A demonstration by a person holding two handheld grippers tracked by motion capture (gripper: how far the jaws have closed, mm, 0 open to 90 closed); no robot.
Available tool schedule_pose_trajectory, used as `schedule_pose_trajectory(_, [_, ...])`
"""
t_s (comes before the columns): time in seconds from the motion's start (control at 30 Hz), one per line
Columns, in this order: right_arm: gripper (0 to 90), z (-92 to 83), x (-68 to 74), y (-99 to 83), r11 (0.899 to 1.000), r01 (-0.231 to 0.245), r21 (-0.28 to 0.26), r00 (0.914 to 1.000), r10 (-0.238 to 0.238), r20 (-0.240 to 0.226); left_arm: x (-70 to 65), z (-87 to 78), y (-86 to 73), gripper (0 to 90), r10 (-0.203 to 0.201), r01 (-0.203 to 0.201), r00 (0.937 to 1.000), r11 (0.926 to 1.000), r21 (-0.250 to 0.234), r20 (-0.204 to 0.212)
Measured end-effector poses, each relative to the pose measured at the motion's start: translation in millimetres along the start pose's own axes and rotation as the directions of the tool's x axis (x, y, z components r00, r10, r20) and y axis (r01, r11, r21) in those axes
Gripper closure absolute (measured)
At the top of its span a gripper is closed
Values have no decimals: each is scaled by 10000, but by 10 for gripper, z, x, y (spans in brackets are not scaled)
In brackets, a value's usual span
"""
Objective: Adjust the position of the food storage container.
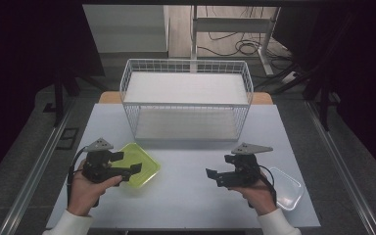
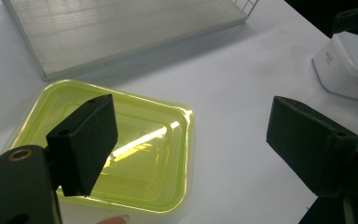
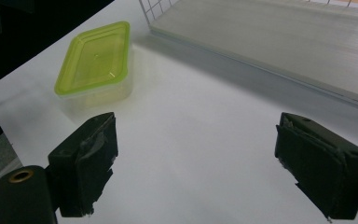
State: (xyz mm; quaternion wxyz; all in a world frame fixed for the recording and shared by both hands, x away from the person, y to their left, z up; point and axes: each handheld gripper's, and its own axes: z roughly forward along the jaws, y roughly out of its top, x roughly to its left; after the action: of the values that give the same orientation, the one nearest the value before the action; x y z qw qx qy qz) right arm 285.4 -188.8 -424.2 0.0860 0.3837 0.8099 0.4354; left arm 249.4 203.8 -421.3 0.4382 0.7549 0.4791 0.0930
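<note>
Yellow-green translucent plastic lid on a clear rectangular food container (image 1: pixel 139 164): sits on the table at lower left of centre in the high view, lid on. In the left gripper view it (image 2: pixel 135 154) fills the lower left, partly behind the near jaw; in the right gripper view it (image 3: pixel 95 63) lies upper left, well apart from the jaws.

Left gripper (image 1: pixel 125 164): held in a hand (image 1: pixel 85 188) at lower left of the high view, jaws over the near-left edge of the container. Jaws spread wide, nothing between the pads; whether one jaw touches the lid I cannot tell.

Right gripper (image 1: pixel 220 169): lower right of centre in the high view, held by the other hand (image 1: pixel 259 193), above bare tabletop. Jaws wide apart, gripping nothing.

Clear lidless plastic container (image 1: pixel 286 188): lower right, just beside the right hand; upper right in the left gripper view (image 2: pixel 342 65).

White wire basket with a pale flat floor (image 1: pixel 186 100): upper centre, at the far edge of the pale grey table (image 1: pixel 186 196).
</note>
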Motion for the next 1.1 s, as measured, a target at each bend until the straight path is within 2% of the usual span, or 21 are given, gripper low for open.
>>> schedule_pose_trajectory(0.5, [128,-33,-6,-28,9997,133,219,9999,-135,92,-7,16,28,166,224,-227,9994,9997,91,269])
schedule_pose_trajectory(0.77, [128,-31,0,-72,9990,146,427,9998,-151,118,5,24,53,169,168,-169,9995,9998,56,278])
schedule_pose_trajectory(1.1, [128,16,40,-36,9984,234,516,9997,-231,-62,38,-109,4,169,192,-193,9996,9998,52,231])
